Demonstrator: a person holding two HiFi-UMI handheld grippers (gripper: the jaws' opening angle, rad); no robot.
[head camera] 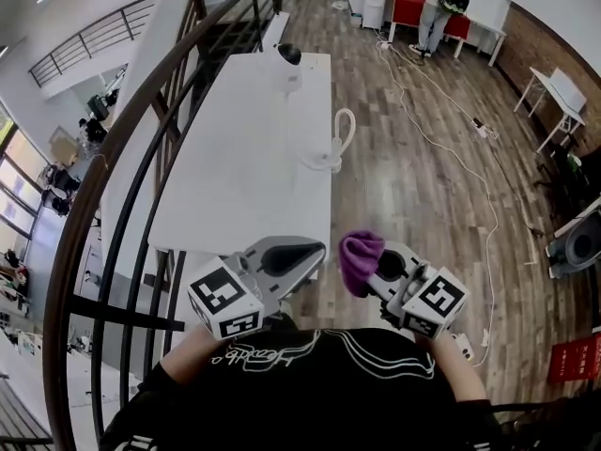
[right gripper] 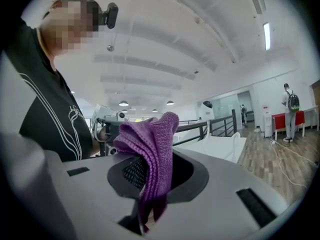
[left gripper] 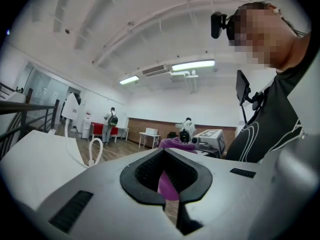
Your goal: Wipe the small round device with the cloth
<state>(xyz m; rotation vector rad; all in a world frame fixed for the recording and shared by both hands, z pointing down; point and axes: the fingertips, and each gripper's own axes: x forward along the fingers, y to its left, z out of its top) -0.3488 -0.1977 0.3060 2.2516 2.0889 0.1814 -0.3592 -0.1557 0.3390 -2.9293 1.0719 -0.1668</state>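
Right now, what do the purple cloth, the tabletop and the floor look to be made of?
The cloth looks like microfibre: fine fuzzy looped nap, soft folds. The tabletop is smooth matt white, perhaps laminate or painted board; the look leaves it open. The floor shows brown planks with grain and a slight sheen: wood or wood-look laminate.

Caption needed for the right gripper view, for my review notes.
Right gripper clamps a bunched purple cloth between its jaws, with a white table and dark railing behind.

Mezzanine office; white desks (head camera: 235, 172), railing (head camera: 66, 289)
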